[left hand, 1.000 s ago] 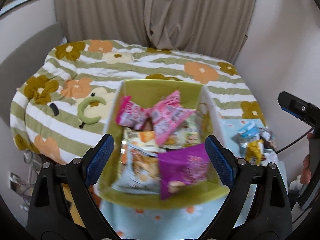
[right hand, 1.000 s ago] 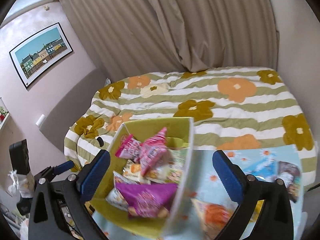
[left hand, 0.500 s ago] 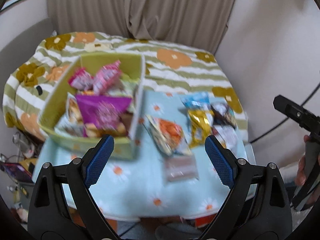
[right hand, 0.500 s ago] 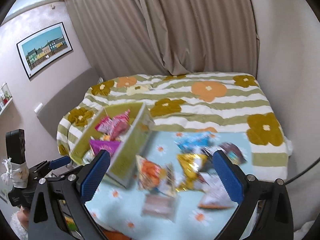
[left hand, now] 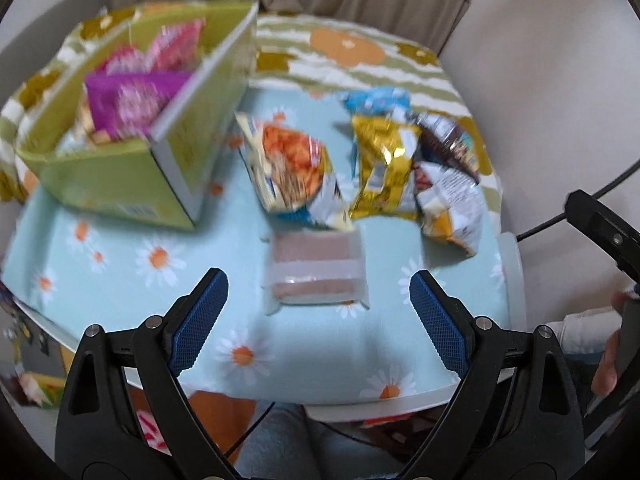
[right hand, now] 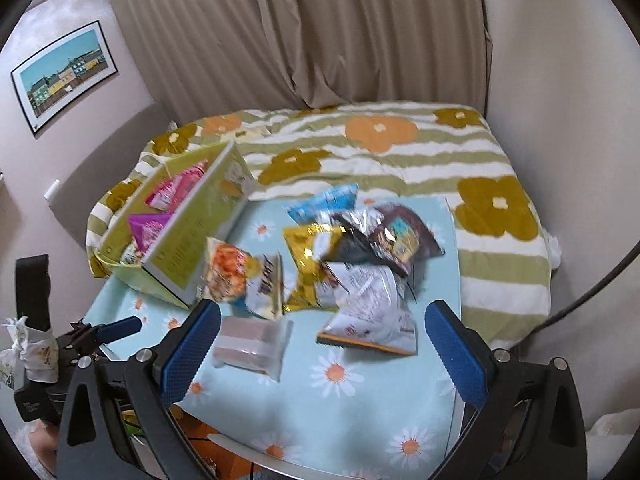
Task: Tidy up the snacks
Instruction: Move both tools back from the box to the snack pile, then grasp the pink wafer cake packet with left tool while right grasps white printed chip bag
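Note:
A green box (left hand: 120, 184) (right hand: 188, 248) with pink and purple snack bags in it stands at the left of a small table with a daisy cloth (left hand: 120, 280) (right hand: 360, 412). Loose snacks lie to its right: an orange-print bag (left hand: 292, 168) (right hand: 240, 276), a gold bag (left hand: 382, 164) (right hand: 308, 252), a white bag (left hand: 452, 204) (right hand: 372, 316), a dark bag (right hand: 396, 236), a blue bag (right hand: 324, 200). A clear-wrapped pink and white cake (left hand: 316, 272) (right hand: 252, 340) lies nearest. My left gripper (left hand: 318, 304) hovers open just in front of the cake. My right gripper (right hand: 320, 340) is open above the cake and white bag, empty.
Behind the table is a bed with a striped flower quilt (right hand: 380, 152), then beige curtains (right hand: 320, 32) and walls. A picture (right hand: 64, 76) hangs at the left. A cable (right hand: 592, 292) runs at the right. The person's leg (left hand: 280, 440) shows under the table's near edge.
Both views have swung from the green box to the right and lower, closer to the loose snacks. The cake now lies between the left fingers' line. Both jaws stayed wide.

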Available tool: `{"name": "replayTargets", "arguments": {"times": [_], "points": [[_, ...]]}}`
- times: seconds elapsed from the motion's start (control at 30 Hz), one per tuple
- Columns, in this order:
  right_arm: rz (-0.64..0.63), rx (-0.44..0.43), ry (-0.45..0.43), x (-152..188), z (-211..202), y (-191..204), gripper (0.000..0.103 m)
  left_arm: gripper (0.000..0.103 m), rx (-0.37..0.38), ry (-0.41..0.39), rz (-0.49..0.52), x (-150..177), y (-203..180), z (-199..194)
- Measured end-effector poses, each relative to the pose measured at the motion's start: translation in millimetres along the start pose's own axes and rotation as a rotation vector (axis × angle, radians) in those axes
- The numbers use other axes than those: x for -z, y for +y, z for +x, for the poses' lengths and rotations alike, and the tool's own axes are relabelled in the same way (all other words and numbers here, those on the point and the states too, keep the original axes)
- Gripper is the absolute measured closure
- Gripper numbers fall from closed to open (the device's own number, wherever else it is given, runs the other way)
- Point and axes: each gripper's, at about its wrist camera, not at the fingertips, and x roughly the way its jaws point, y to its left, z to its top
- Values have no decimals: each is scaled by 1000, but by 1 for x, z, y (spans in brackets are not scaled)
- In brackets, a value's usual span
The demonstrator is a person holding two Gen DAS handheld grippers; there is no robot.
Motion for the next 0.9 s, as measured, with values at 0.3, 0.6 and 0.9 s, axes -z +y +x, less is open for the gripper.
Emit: {"name": "replayTargets", "arguments": {"times": [0.3,0.6,0.9], "points": [[45,21,79,11,52,-30,1,11,-23,96,-62,8,-3,86],[69,28,143,10,93,-43,1,7,-80,139,-20,4,-9,121],[81,28,199,12,123,-49,1,12,-67,148,5,-2,-10,125]]}}
